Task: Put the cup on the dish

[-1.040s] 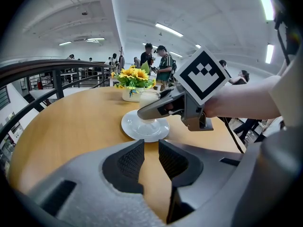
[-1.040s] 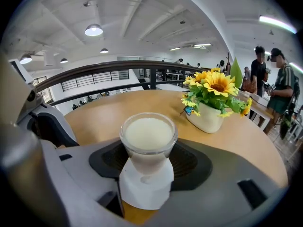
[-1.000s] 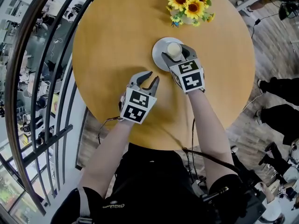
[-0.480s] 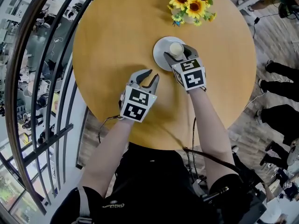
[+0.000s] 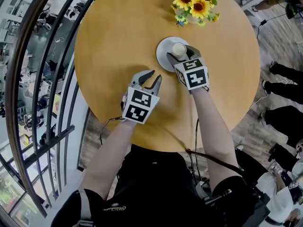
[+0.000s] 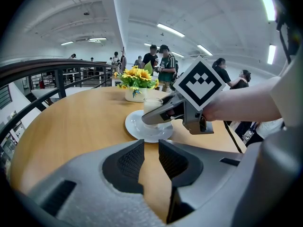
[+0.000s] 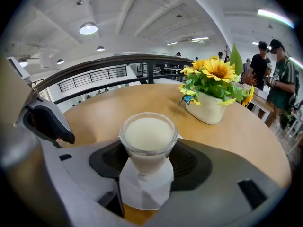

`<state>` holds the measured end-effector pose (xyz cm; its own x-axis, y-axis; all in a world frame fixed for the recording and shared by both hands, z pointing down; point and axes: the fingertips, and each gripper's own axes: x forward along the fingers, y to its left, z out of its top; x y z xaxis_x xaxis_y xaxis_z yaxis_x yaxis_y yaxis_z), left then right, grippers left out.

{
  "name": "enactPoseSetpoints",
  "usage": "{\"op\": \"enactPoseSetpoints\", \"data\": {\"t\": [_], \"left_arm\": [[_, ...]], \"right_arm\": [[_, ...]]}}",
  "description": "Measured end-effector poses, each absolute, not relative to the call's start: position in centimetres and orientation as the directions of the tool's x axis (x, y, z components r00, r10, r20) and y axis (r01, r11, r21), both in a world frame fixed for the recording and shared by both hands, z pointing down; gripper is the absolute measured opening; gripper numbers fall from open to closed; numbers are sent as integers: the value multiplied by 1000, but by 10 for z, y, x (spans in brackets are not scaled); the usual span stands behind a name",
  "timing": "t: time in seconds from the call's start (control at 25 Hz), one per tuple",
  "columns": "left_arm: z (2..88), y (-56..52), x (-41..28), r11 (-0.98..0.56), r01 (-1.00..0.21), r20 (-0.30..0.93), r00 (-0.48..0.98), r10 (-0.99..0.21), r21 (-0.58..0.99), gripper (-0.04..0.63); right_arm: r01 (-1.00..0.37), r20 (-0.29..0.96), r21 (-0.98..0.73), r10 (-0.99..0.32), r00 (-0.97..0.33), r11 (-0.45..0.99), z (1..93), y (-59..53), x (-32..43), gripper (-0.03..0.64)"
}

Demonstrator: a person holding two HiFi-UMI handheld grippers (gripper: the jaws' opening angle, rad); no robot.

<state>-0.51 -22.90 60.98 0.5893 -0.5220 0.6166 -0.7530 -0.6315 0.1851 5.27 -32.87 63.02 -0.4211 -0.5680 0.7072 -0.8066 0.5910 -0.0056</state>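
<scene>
Setting down, the right gripper (image 5: 180, 53) clamps the cup (image 5: 178, 48) on the dish (image 5: 163, 52) near the bench's (image 5: 113, 41) far edge, so next likely comes release and a straight retreat, while the left gripper (image 5: 155, 77) waits, jaws apart and empty.

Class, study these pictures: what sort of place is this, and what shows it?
Probably a café-style seating area on a mezzanine in a large hall: a round wooden table with a sunflower vase, a curved railing beside it, and people standing under strip lights.
</scene>
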Motion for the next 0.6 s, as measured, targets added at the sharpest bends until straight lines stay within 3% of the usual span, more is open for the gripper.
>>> {"op": "enactPoseSetpoints", "data": {"t": [0.6], "left_arm": [[609,-228,-2,-636,-749,617,593,-517,187,92]], "right_arm": [[-820,670,29,-620,-408,571,629,-321,53,258]]}}
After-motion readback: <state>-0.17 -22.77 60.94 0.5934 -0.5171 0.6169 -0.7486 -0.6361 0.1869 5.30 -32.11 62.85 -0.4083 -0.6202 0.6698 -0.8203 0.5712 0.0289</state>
